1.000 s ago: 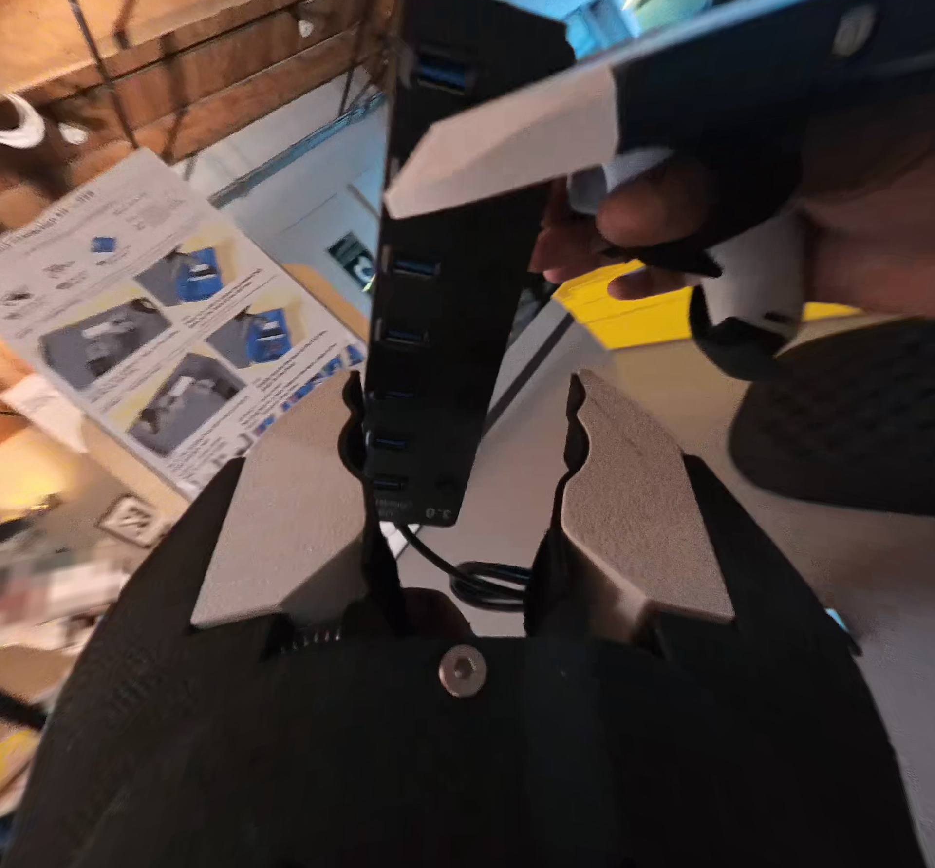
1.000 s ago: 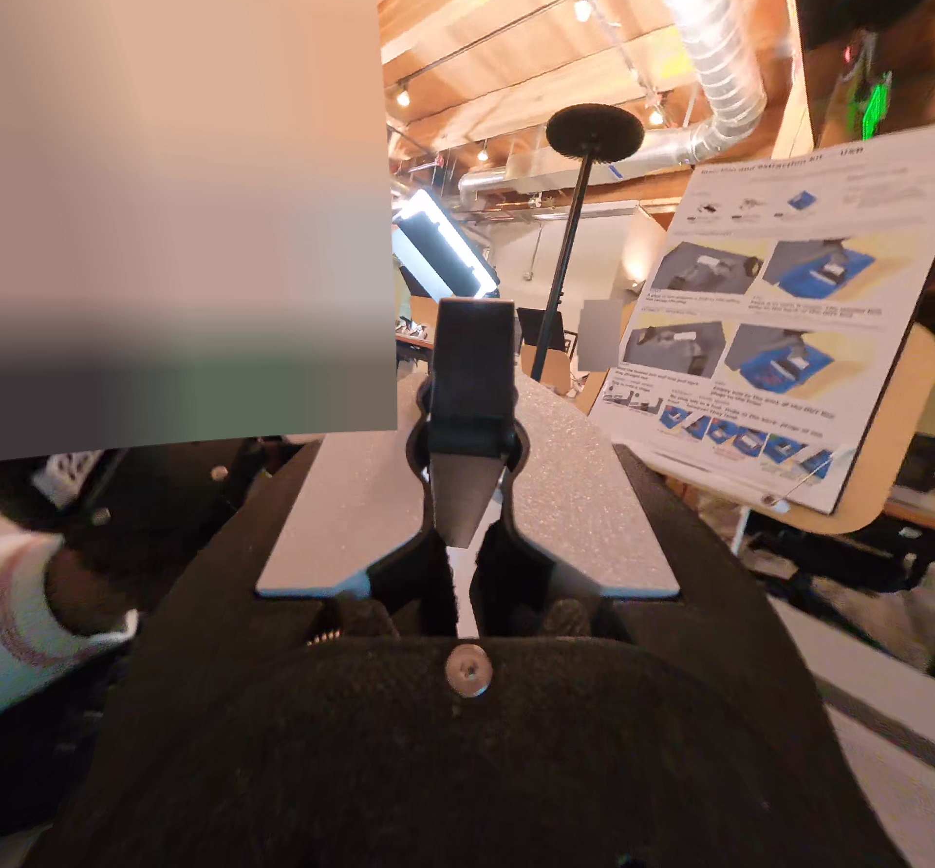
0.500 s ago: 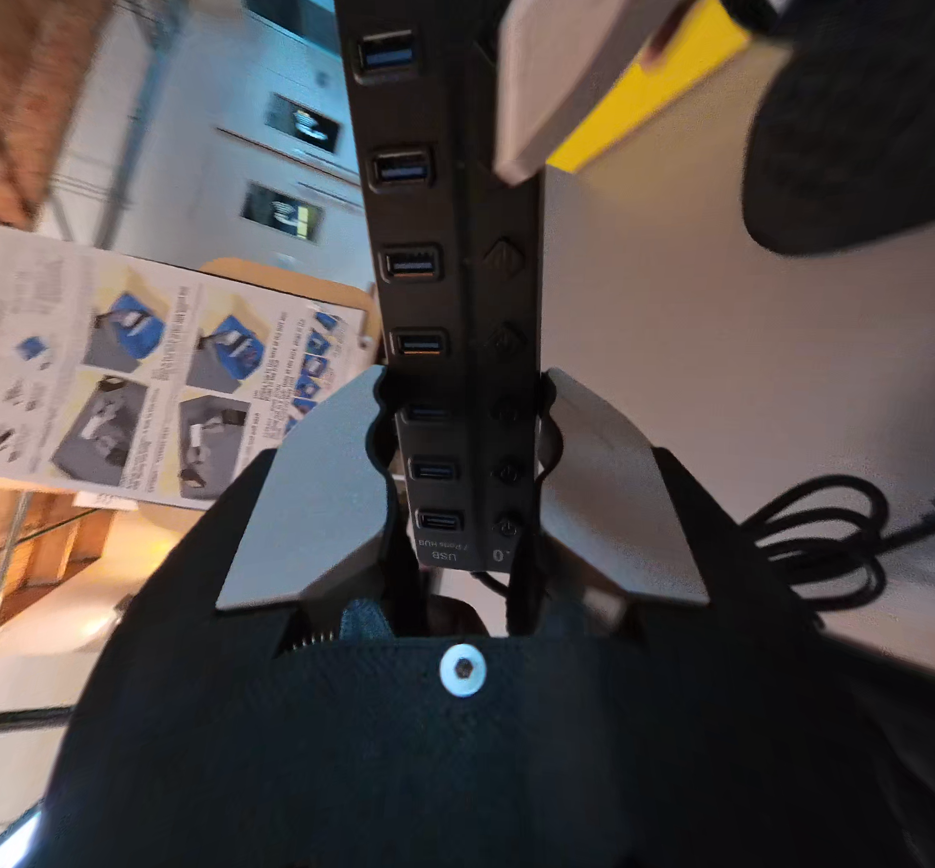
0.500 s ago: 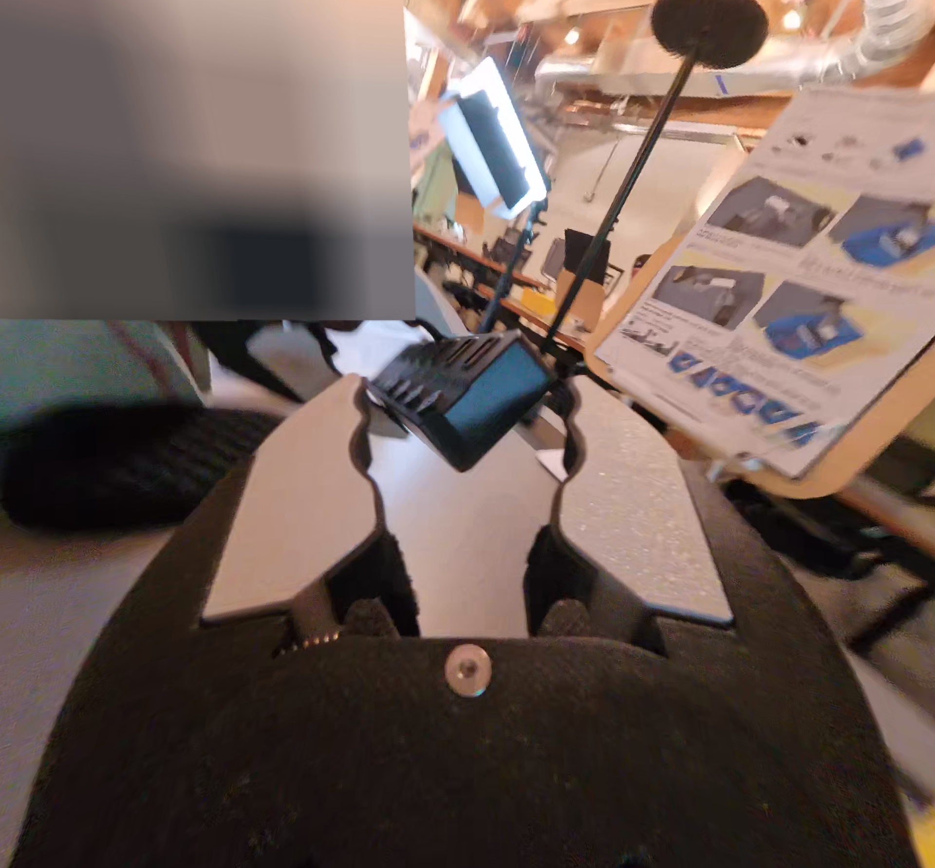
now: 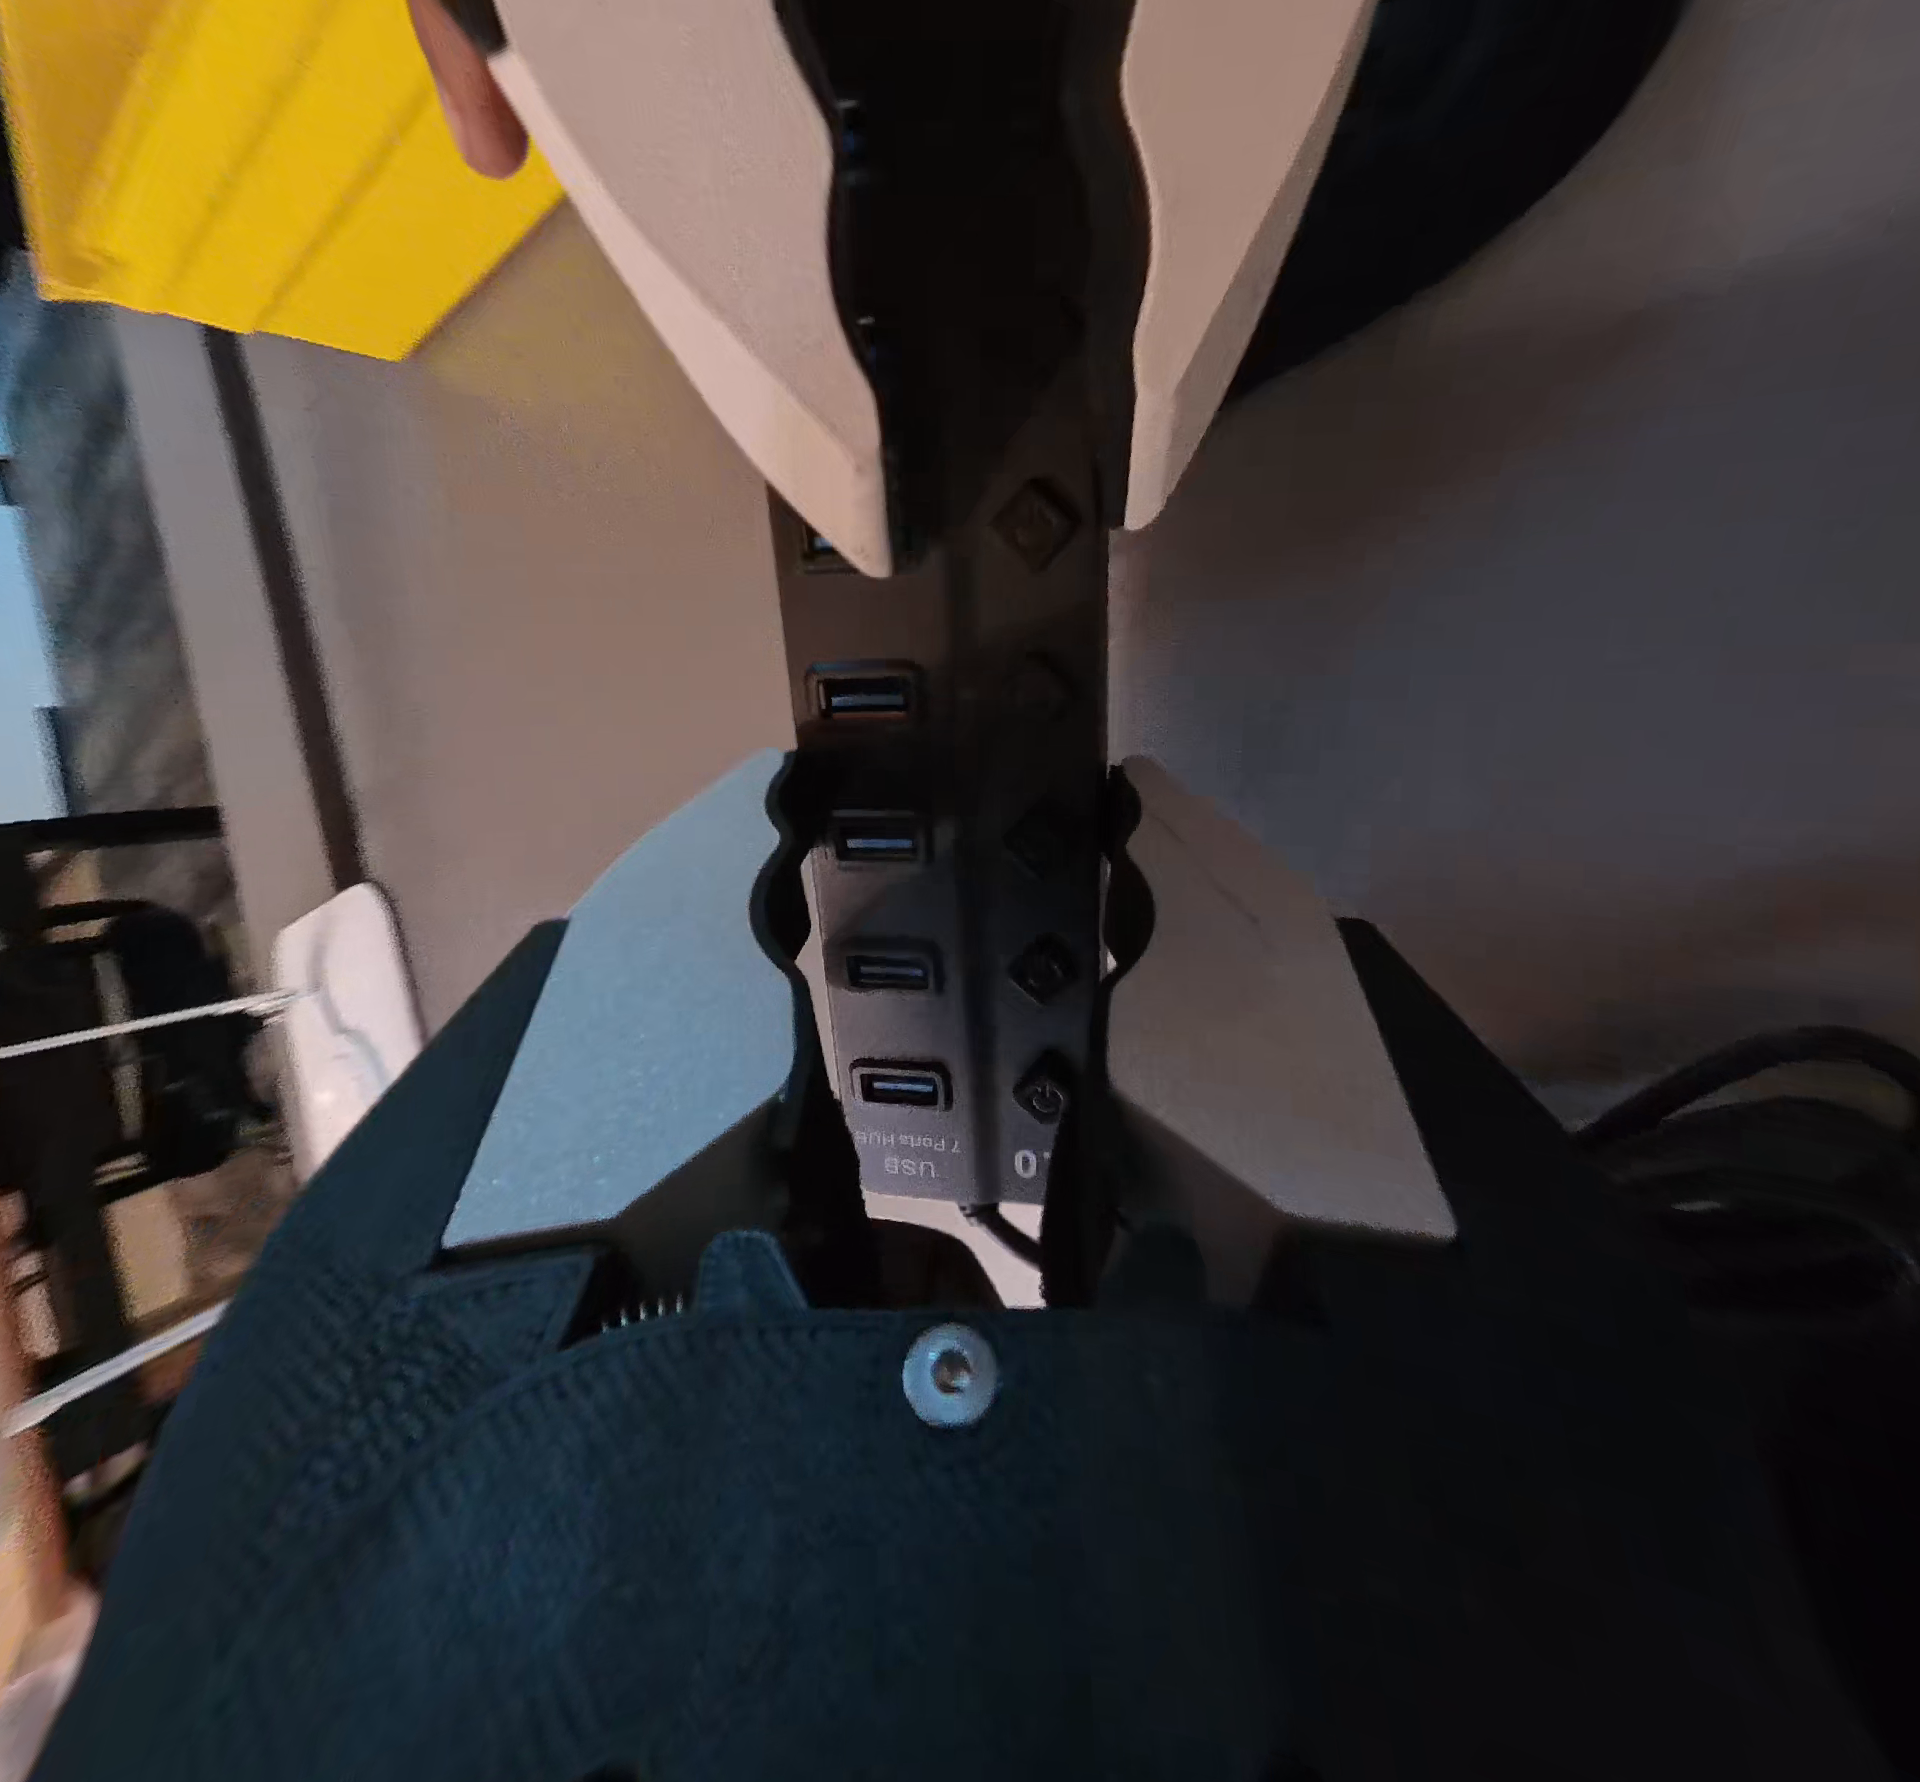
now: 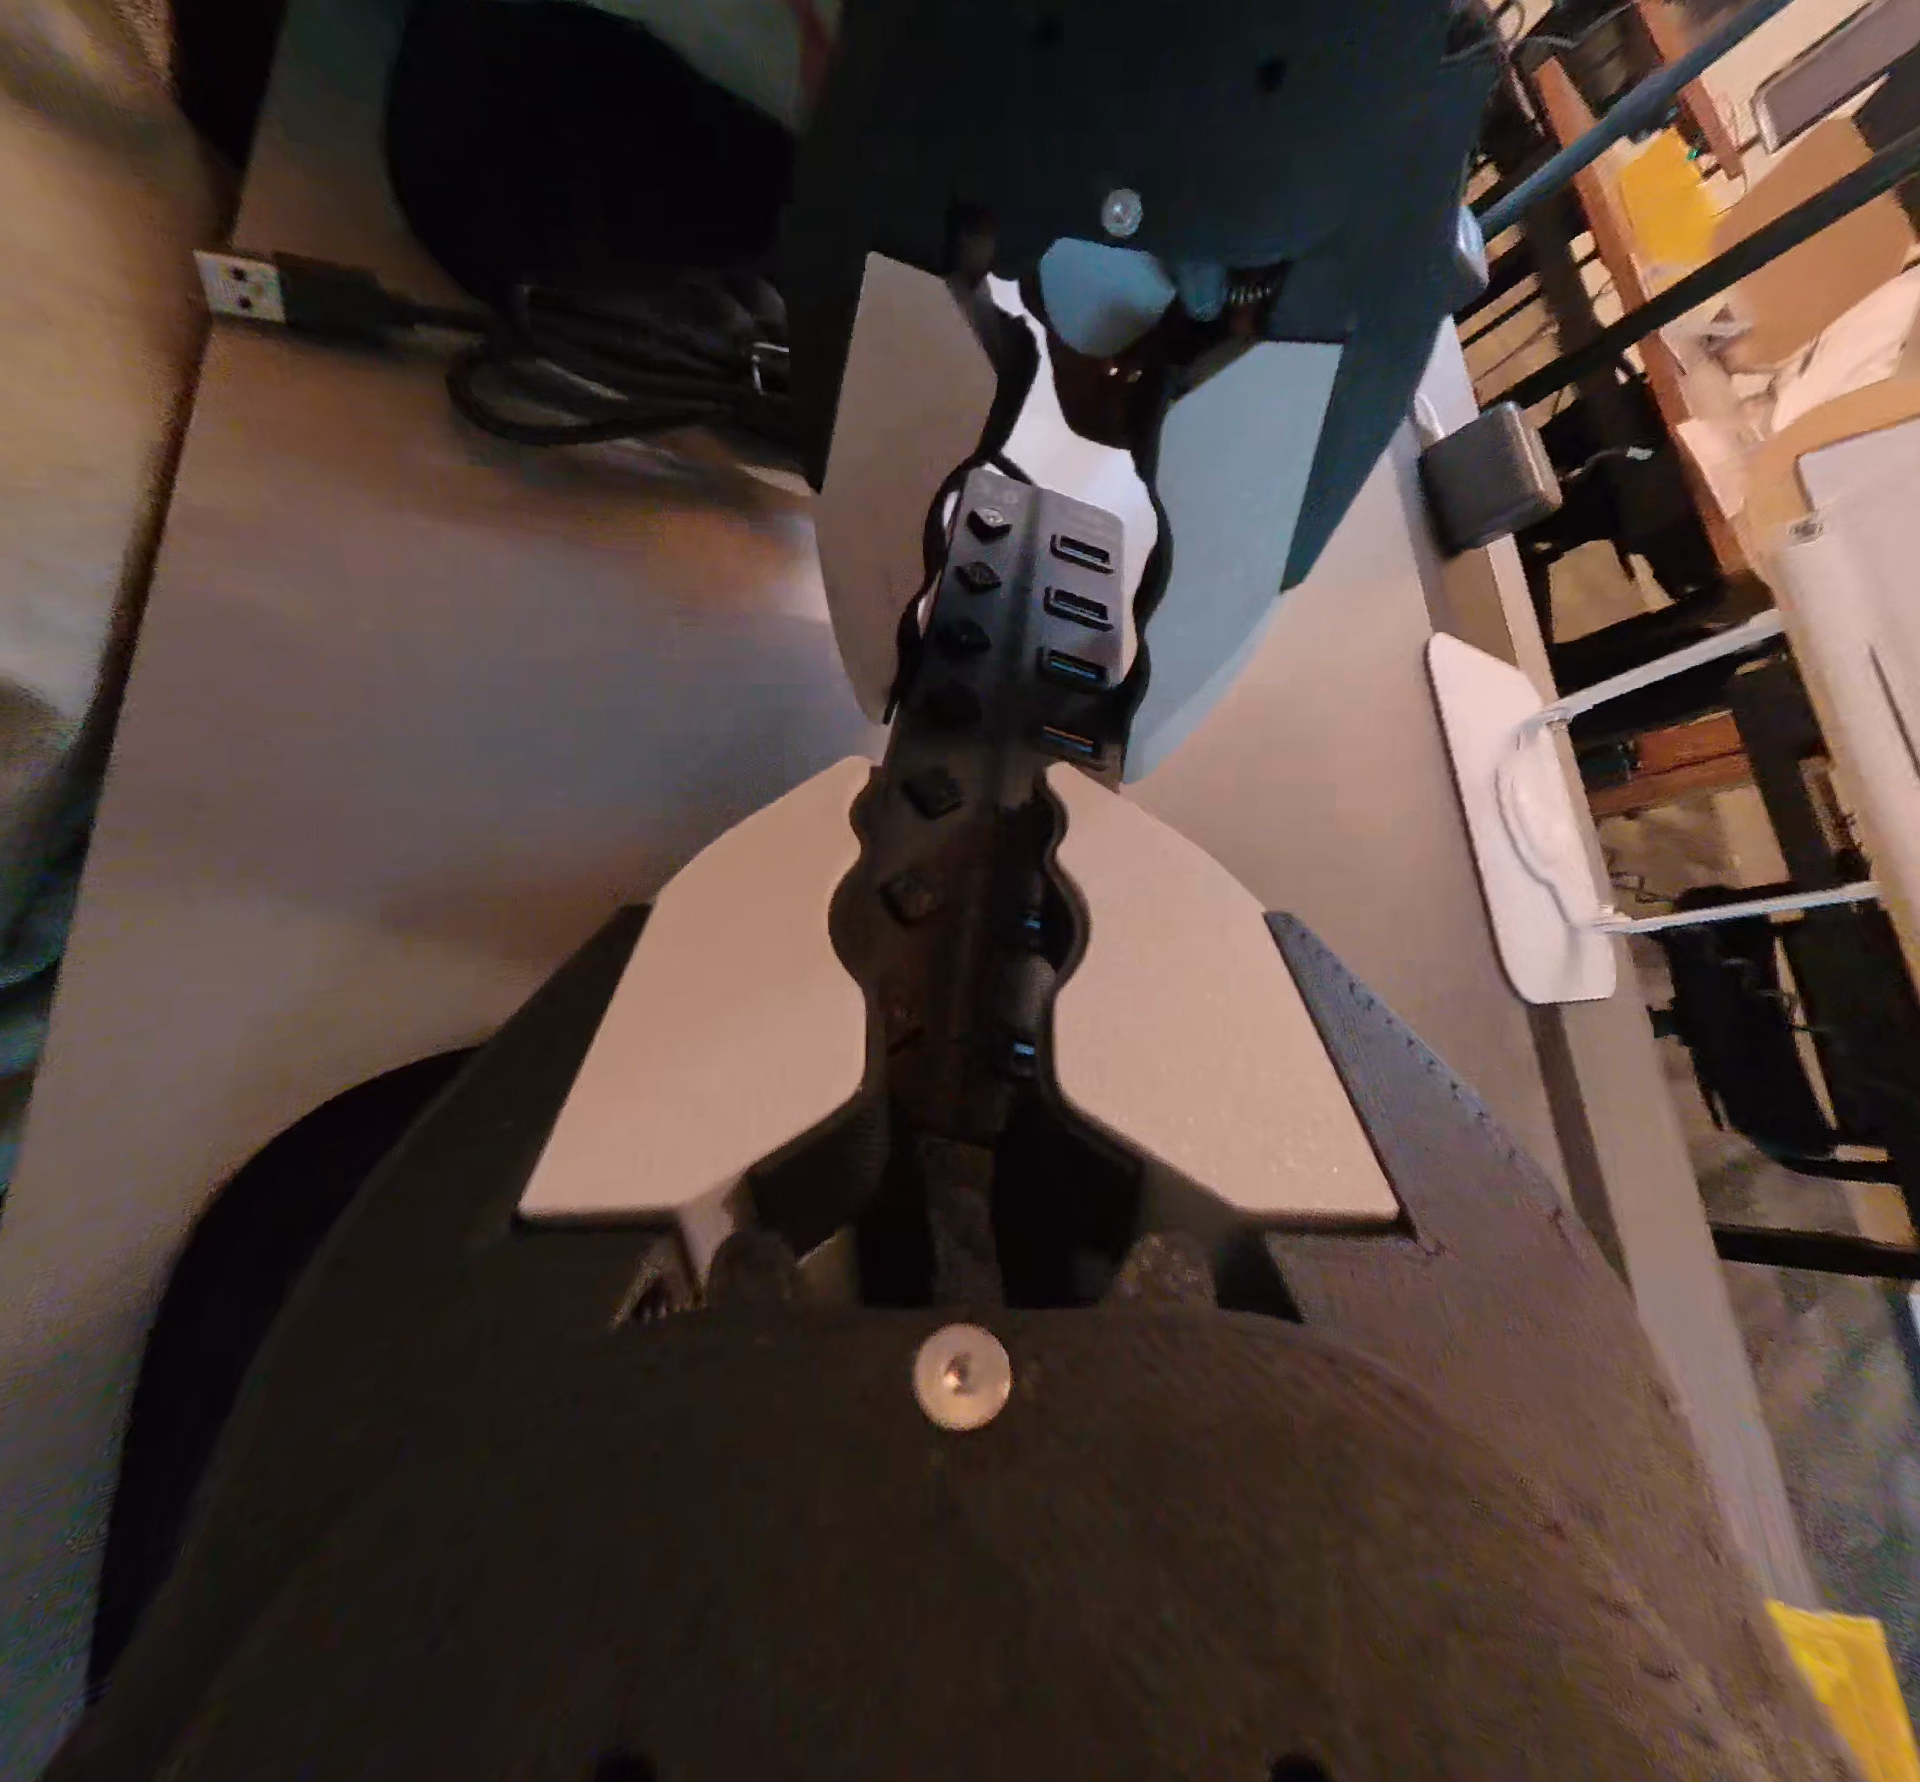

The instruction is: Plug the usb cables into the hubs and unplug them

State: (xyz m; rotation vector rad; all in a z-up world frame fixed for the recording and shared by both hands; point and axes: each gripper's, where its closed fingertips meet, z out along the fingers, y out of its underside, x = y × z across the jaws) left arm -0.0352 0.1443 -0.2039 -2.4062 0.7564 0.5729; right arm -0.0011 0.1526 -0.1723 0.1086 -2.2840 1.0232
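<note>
A black multi-port USB hub [image 5: 940,683] is held in the air between both grippers, above a pale table [image 5: 1507,693]. My left gripper [image 5: 951,776] is shut on the hub's end where its cable leaves. My right gripper [image 5: 1008,537] faces it from above and is closed on the other end. In the right wrist view my right gripper [image 6: 956,787] clamps the hub [image 6: 1023,610], and the left gripper [image 6: 1013,735] holds its far end. A black USB cable plug [image 6: 249,288] lies on the table with its coil [image 6: 623,361]. No cable is plugged into the ports that show.
A round black pad [image 6: 582,143] lies beyond the coil and another [image 6: 260,1213] at the near left. A white stand base [image 6: 1496,797] sits at the table's right edge. A yellow object [image 5: 239,101] and a hand [image 5: 468,101] show behind my right gripper. Spacing between my two grippers at the tips: around 5 cm.
My left gripper closed on the hub's cable end. My right gripper let go, turned down to face the table and closed on the hub's other end. Both views swung from the room to the tabletop.
</note>
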